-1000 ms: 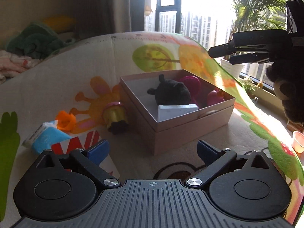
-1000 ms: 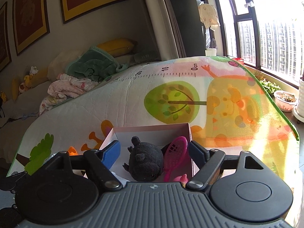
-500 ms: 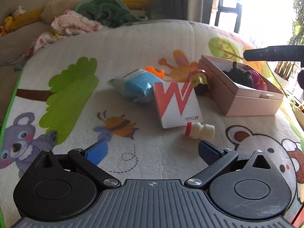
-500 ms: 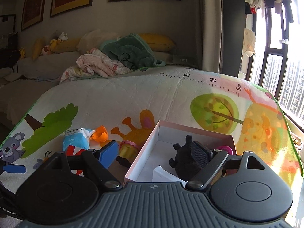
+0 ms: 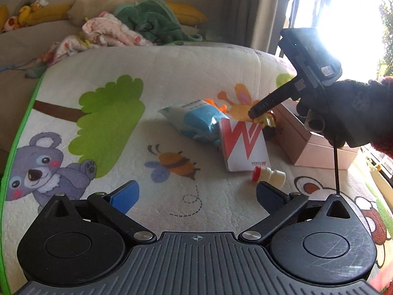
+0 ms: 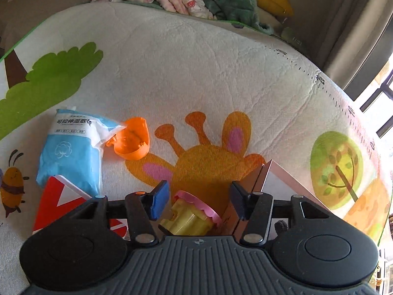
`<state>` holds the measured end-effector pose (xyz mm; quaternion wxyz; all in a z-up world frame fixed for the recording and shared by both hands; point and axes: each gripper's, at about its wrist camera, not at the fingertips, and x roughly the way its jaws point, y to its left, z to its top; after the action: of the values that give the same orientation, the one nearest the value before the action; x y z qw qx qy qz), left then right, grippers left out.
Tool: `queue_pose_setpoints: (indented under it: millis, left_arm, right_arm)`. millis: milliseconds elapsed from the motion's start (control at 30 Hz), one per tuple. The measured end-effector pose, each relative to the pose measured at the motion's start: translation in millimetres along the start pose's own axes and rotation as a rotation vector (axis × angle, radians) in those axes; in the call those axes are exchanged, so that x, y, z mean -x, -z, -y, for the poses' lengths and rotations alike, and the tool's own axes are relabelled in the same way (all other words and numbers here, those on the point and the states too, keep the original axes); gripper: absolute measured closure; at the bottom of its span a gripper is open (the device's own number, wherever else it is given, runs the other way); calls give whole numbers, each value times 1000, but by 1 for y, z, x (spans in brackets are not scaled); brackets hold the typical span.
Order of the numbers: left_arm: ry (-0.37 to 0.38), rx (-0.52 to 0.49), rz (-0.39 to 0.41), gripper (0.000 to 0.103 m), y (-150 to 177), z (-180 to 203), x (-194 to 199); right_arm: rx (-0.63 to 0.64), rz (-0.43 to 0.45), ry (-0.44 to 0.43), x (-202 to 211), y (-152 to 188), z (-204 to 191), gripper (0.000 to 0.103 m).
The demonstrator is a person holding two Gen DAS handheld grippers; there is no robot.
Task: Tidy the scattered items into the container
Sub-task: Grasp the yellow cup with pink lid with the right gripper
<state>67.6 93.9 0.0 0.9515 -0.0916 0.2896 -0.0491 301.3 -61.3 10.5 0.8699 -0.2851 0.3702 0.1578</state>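
While tilting down over the play mat, straddles a yellow toy cup with a pink rim by means of the right gripper. Has the fingers released around it, just now narrowing, with a sliver of gap showing beside each pad, so no squeeze on the cup yet. Finds that cup tilted on the mat, outside the container, just beside the near corner of the pink box. Cannot tell whether cup and box touch.

Shows, from the left wrist view, a dark gloved hand carrying the right tool, its dark tip low over the same spot in front of the box.

Holds the left gripper back and well apart from the clutter, fingers spread wide with only bare mat between them.

Leaves the rest scattered on the mat: a blue wipes pack, an orange half-shell touching the pack's clear end, a red-and-white card box overlapping the pack's near edge, and a small pale bottle with a red cap lying on its side just beside that card box. Places the bottle nearest the left fingers, close to the right-hand one.

Takes in a heap of clothes beyond the mat's far edge.
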Motion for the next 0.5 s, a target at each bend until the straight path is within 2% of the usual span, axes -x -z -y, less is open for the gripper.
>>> queue_pose_setpoints:
  millis: [100,133,200,267,367,500]
  left_arm:
    - [6,25,3,0,1,-2,-2]
    - [12,34,4,0,2,-2,-3]
    - [27,38,5,0,2,0,-2]
    - [37,28,8,0,4,4,1]
    - [38,21,10,0,5,8,6]
    - [40,14,3,0,6,13,9]
  right_arm:
    - [36,-34,0,-7,4,-6,50]
    - [55,-36,7,-6,7,-8,60]
    - [79,-30,19,-1,13,-13,67]
    - [97,1,22,13,19,-17,84]
    - [100,37,2,44,27,-20,95]
    - [104,68,-53,84,53,-18,96]
